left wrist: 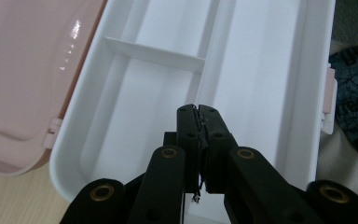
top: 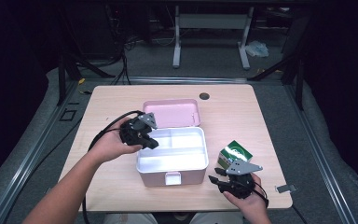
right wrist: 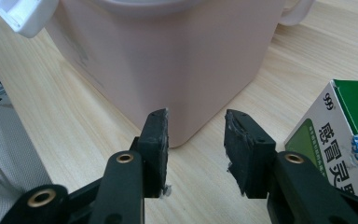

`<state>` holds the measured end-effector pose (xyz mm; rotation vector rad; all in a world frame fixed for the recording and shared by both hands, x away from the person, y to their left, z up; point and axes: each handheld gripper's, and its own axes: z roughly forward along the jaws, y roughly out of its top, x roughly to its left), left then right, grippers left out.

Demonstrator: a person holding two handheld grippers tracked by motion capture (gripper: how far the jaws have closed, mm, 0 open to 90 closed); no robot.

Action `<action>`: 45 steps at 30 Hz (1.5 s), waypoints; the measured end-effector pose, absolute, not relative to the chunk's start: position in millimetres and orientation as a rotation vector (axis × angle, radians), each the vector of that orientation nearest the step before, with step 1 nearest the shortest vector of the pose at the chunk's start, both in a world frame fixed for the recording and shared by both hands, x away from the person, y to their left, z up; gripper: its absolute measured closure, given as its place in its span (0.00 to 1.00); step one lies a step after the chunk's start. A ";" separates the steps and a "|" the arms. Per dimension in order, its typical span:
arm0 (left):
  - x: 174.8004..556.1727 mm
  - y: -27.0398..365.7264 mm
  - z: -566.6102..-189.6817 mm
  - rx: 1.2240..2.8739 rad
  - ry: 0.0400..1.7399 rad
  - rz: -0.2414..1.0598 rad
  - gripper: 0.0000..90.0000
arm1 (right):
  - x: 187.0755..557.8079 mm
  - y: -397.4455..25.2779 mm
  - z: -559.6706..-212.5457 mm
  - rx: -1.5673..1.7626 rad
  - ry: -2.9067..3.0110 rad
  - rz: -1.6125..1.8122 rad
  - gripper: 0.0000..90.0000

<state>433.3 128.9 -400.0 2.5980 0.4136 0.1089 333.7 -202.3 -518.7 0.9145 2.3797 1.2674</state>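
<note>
Nearest me, two forearms reach in from the near edge of the wooden surface [top: 242,100], one on each side of the pink box [top: 170,175], which sits open near the middle with its lid [top: 172,112] thrown back on the far side. Left of the box, the left tool [top: 142,133] is cupped in an upturned hand, angled across the box's left rim. Its own view looks down into the white tray [left wrist: 261,70] and its partitions, which from overhead are only faint lines, and shows the jaws clenched together with nothing between them, poised over the tray floor. Right of the box, near its front corner, the right tool [top: 216,179] lies low, pointing toward the box wall. Its view shows the jaws released, a clear gap between them, aimed at the box's pink corner. A green medicine carton [top: 233,154] stands just right of the box, beside that tool; printed characters are readable only up close [right wrist: 340,140].
</note>
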 end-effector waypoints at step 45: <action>451.6 75.8 -419.0 2.793 0.295 0.056 0.95 | 327.9 -208.0 -519.0 0.916 2.377 1.253 0.66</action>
